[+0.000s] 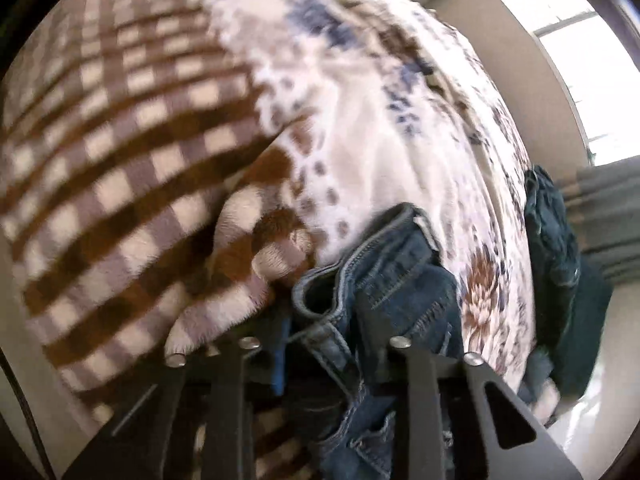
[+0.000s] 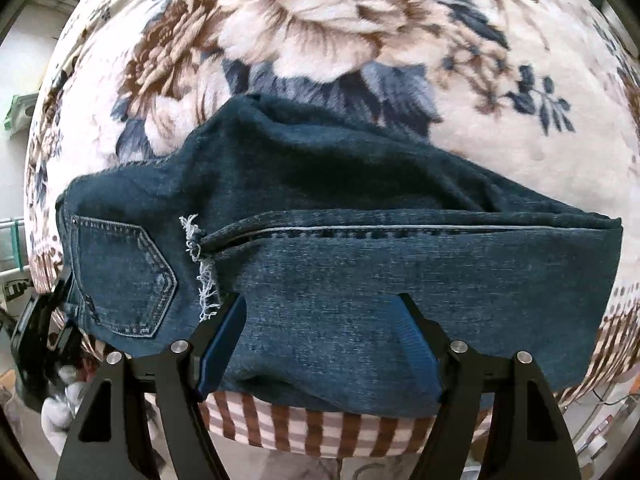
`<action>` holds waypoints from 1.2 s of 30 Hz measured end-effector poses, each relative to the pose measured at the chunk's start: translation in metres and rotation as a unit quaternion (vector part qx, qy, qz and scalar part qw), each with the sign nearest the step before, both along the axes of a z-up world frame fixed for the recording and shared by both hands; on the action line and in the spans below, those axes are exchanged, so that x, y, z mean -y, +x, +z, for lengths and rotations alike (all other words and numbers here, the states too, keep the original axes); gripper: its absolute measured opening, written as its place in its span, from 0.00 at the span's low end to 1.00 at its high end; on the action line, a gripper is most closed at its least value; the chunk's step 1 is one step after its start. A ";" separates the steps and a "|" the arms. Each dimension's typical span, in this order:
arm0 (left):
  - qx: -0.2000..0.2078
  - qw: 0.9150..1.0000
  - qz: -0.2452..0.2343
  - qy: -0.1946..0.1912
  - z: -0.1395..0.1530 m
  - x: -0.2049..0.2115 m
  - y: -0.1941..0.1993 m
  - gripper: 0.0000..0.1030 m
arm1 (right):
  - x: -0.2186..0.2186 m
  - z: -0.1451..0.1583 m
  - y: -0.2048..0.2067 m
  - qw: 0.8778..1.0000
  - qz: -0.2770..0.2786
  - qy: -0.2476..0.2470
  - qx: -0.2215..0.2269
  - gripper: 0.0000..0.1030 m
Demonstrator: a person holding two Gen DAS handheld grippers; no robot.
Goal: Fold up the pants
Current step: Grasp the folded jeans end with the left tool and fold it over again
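Dark blue jeans (image 2: 360, 272) lie folded across a floral blanket (image 2: 320, 32), back pocket at the left, frayed hem near the middle. My right gripper (image 2: 320, 320) is open, its fingers (image 2: 224, 336) resting on the denim at the near edge. In the left wrist view my left gripper (image 1: 320, 344) is shut on the jeans' waistband (image 1: 380, 280), with bunched denim between its fingers. More of the jeans (image 1: 556, 264) shows at the right edge of the bed.
A brown and cream checked blanket (image 1: 120, 160) covers the left of the bed and its front edge (image 2: 304, 424). A bright window (image 1: 580, 80) and a grey curtain (image 1: 608, 216) stand at the right. The other gripper's body (image 2: 36, 340) shows at the left.
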State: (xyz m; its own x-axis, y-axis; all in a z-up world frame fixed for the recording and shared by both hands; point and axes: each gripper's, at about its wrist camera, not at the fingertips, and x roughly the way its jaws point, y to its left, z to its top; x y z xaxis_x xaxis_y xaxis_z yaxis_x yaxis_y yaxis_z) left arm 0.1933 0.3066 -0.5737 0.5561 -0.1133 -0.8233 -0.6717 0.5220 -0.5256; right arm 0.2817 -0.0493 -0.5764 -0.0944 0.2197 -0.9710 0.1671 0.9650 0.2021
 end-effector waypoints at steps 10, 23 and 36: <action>0.038 0.988 -0.091 0.119 0.105 0.070 0.012 0.15 | 0.056 0.033 -0.016 0.999 -0.023 -0.001 0.033 0.75; 0.069 0.942 -0.289 0.157 0.156 0.279 0.037 0.14 | 0.162 0.052 -0.065 0.989 0.026 -0.144 0.027 0.79; -0.031 0.871 -0.455 0.184 0.036 0.451 0.037 0.02 | 0.305 0.005 -0.117 0.987 -0.093 -0.129 -0.013 0.89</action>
State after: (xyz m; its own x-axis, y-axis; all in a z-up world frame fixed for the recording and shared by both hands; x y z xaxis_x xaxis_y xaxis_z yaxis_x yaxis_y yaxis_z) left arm 0.2306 -0.1441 -0.5380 0.3277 -0.2053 -0.9222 0.0870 0.9785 -0.1869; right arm 0.1649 -0.3540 -0.5712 -0.1005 -0.0190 -0.9948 0.3472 0.9363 -0.0529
